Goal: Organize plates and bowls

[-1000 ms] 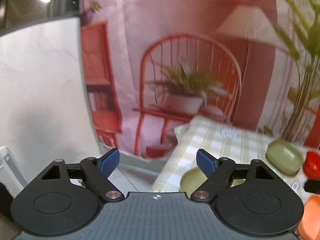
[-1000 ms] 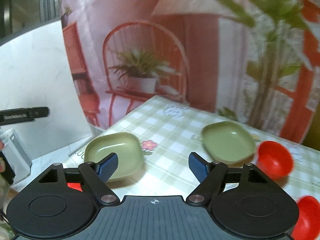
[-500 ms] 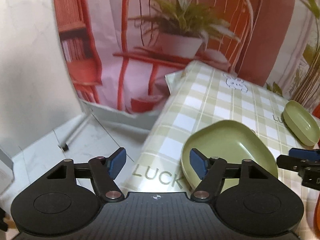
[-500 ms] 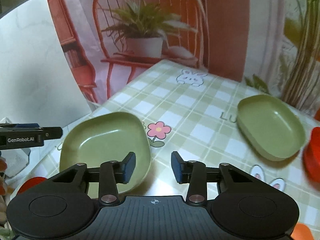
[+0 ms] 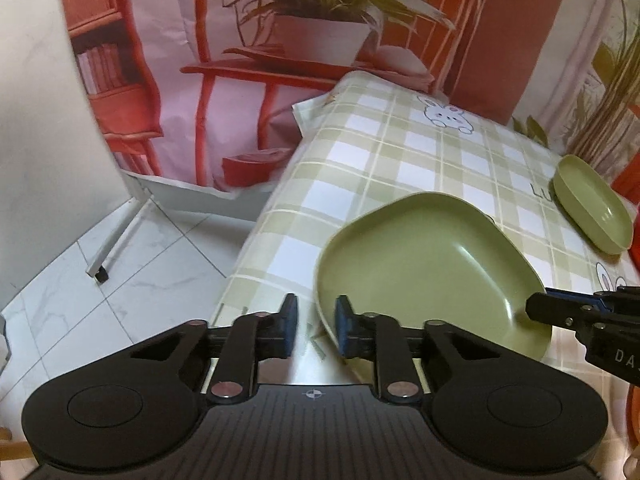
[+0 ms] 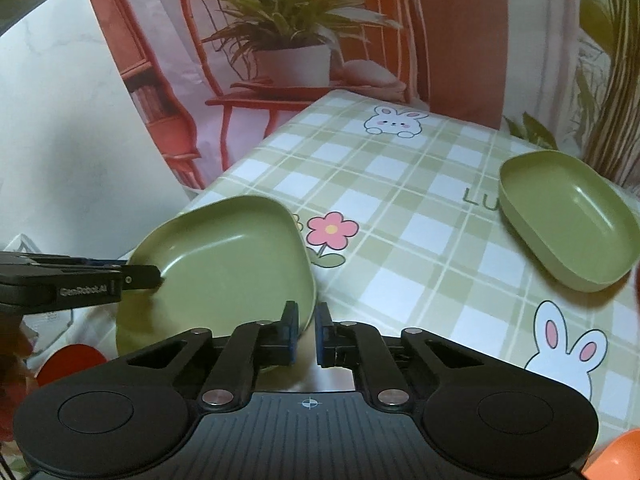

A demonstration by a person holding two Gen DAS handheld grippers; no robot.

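A large green plate point(image 5: 428, 264) lies near the table's left edge; it also shows in the right wrist view point(image 6: 224, 264). My left gripper point(image 5: 316, 324) has its jaws narrowed at the plate's near left rim, with a small gap left. My right gripper point(image 6: 306, 334) has its jaws almost together at the plate's near right rim. A smaller green dish point(image 6: 568, 216) sits farther right, also in the left wrist view point(image 5: 592, 204).
The checked tablecloth point(image 6: 400, 184) covers the table. A red bowl point(image 6: 72, 364) sits at the near left and an orange one point(image 6: 616, 456) at the near right. A white tiled floor point(image 5: 120, 272) lies beyond the table's left edge.
Both grippers came down and forward to the large green plate. Both sets of jaws closed from wide open to nearly together.
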